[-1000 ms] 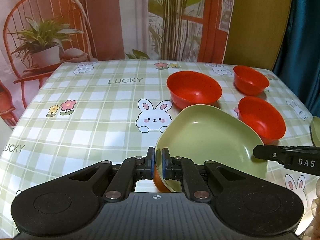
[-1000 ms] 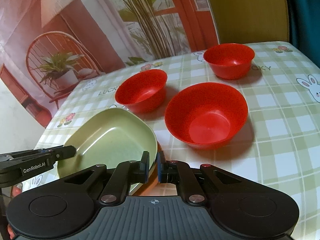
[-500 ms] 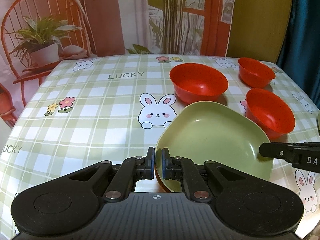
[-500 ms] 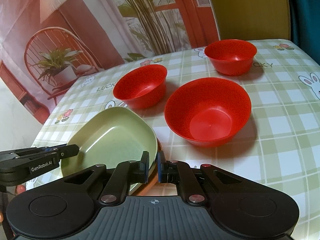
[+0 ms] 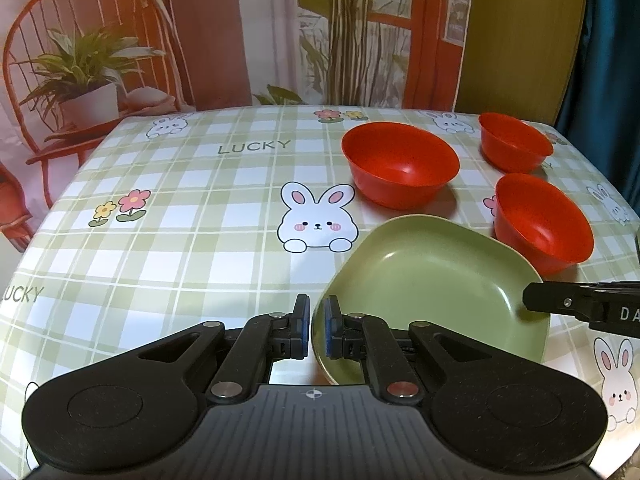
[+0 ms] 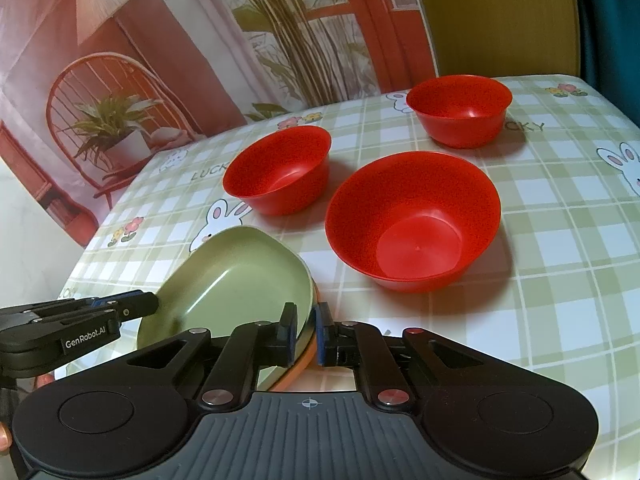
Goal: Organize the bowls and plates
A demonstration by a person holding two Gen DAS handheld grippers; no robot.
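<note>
A pale green plate lies on an orange plate near the table's front edge. My left gripper is shut on the green plate's near rim. It reaches in from the left in the right wrist view, left gripper. My right gripper holds the opposite rims of both plates between its pads, and its jaws are opening. From the left wrist camera the right gripper shows at the plate's right edge. Three red bowls stand beyond: a large bowl, a mid bowl and a far bowl.
The checked tablecloth with rabbit prints is bare on its left half. A printed backdrop with a chair and plants hangs behind the table's far edge. A dark teal curtain hangs at the right.
In the left wrist view the green plate sits lower and further right than a second ago, and the bowls have shifted with it. The right wrist view has barely changed.
</note>
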